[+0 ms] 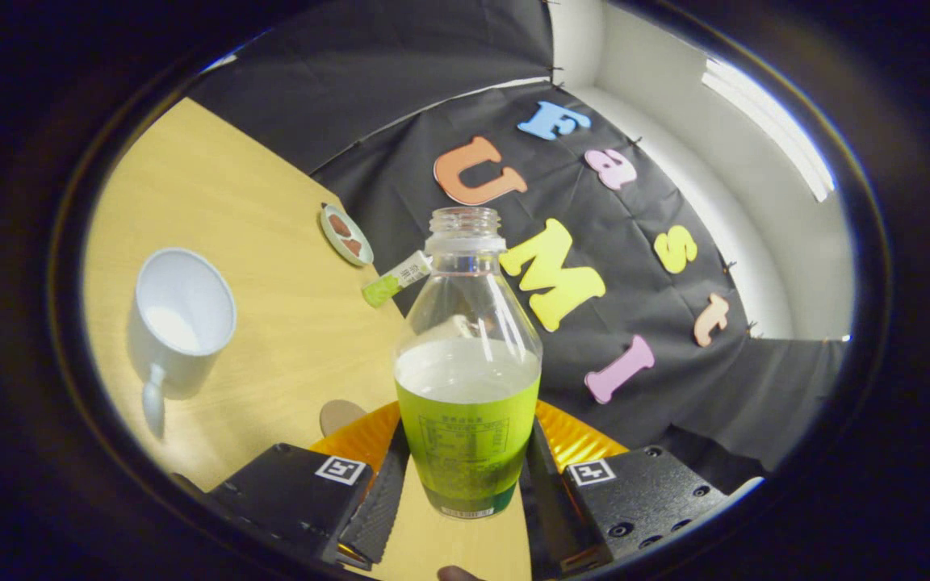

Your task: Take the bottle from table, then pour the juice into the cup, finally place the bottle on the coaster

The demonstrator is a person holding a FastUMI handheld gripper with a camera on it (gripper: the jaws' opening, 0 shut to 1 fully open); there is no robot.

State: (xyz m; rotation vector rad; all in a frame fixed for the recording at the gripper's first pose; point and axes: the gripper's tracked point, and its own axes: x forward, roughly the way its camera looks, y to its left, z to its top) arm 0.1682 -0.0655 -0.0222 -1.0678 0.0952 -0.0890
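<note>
Bottle (467, 363): clear, uncapped, green-labelled, pale juice to about half, held between the 2 fingers of the gripper (465, 492) closed on its lower body, long axis along the fingers, lifted and tilted above the worktop (271, 307); white cup (178, 319) to its left, coaster (346, 234) beyond.

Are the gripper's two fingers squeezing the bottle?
Touching. In the gripper view, both fingers of the hand-held gripper press against the green-labelled sides of the bottle, no gap showing on either side.
</note>
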